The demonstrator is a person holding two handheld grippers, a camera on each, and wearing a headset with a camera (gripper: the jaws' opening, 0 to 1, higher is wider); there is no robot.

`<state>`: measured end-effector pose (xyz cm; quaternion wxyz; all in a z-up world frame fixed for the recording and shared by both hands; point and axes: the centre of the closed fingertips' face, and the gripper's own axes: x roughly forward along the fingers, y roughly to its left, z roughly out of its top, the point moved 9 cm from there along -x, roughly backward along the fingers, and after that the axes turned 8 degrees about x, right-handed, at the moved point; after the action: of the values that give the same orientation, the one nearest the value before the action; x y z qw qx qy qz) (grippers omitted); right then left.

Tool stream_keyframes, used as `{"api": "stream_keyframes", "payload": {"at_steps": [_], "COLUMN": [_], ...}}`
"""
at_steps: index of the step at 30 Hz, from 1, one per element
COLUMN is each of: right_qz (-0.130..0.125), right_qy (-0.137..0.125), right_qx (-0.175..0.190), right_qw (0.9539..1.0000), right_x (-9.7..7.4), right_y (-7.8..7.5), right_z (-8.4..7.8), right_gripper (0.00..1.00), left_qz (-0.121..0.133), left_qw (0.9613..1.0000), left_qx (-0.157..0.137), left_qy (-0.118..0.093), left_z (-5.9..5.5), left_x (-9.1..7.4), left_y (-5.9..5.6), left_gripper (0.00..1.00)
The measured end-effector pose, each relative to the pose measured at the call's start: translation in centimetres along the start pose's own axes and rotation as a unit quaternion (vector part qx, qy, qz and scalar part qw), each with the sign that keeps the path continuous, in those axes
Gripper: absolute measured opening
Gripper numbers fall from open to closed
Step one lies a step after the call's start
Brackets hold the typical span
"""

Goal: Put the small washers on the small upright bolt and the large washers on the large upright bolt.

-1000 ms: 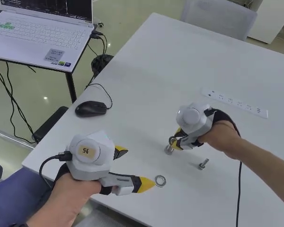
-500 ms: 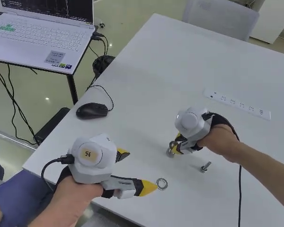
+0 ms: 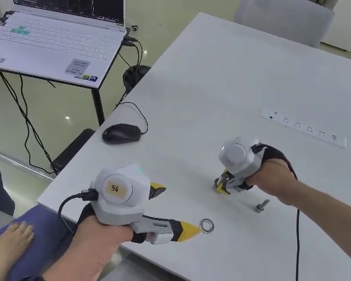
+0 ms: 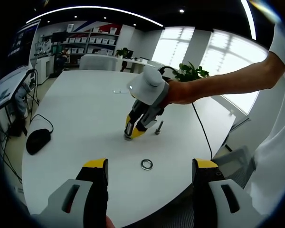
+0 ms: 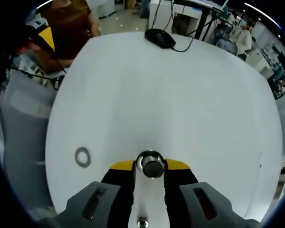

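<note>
Yellow tips mark the left gripper [image 3: 174, 211], which a hand holds at the near edge of the white table [image 3: 222, 70]. Its jaws stand wide apart and grip nothing. A loose washer [image 3: 207, 225] lies flat on the table, just beside the tip of one jaw. In the left gripper view this washer lies a little way ahead, between the two jaws, and they do not touch it.

A bit farther in is the right gripper [image 3: 224, 186]. It points down at the table. Its jaws are pulled in close together. In the right gripper view they squeeze a shiny big washer [image 5: 151, 154] from both sides. The dark top of the big bolt [image 5: 152, 167] pokes up through the hole in it. The big bolt stands upright on the table under the yellow tips. I cannot tell how far down the bolt the washer sits.

The small bolt [image 3: 261, 206] stands on the table near the right gripper, on its right side, and does not touch it.

Farther back, a black mouse [image 3: 121, 133] sits by the left edge of the table, and its cord hangs over the side. A white power strip [image 3: 307, 130] lies flat on the right part of the table, well apart from the bolts. Past the left edge, an open laptop [image 3: 58, 41] rests on a stand. A grey chair [image 3: 284, 17] stands at the far end of the table.
</note>
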<state>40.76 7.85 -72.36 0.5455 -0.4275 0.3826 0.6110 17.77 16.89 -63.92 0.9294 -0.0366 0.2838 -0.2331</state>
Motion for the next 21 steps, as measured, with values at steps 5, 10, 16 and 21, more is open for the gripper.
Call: {"api": "stream_keyframes", "payload": {"at_steps": [5,10,16,21], "right_qz": [0.003,0.007,0.006,0.011], "right_qy": [0.001,-0.002,-0.003,-0.005], "right_qx": [0.006,0.014,0.010,0.011], "right_qw": [1.0000,0.9999,0.9999,0.9999], "right_x": [0.4,0.3,0.1,-0.9], "right_y": [0.0,-0.1,0.0,0.4], "right_z": [0.0,-0.1,-0.4,-0.7], "right_gripper": [0.24,0.25,0.26,0.30], "left_qz": [0.000,0.000,0.001,0.000], "left_qw": [1.0000,1.0000,1.0000,1.0000], "left_qx": [0.000,0.002,0.003,0.006], "left_qy": [0.000,0.002,0.001,0.001], "left_z": [0.0,0.0,0.1,0.1], "left_x": [0.0,0.0,-0.2,-0.1], "left_y": [-0.1,-0.1,-0.1,-0.3], "left_gripper": [0.71,0.71,0.71,0.71]}}
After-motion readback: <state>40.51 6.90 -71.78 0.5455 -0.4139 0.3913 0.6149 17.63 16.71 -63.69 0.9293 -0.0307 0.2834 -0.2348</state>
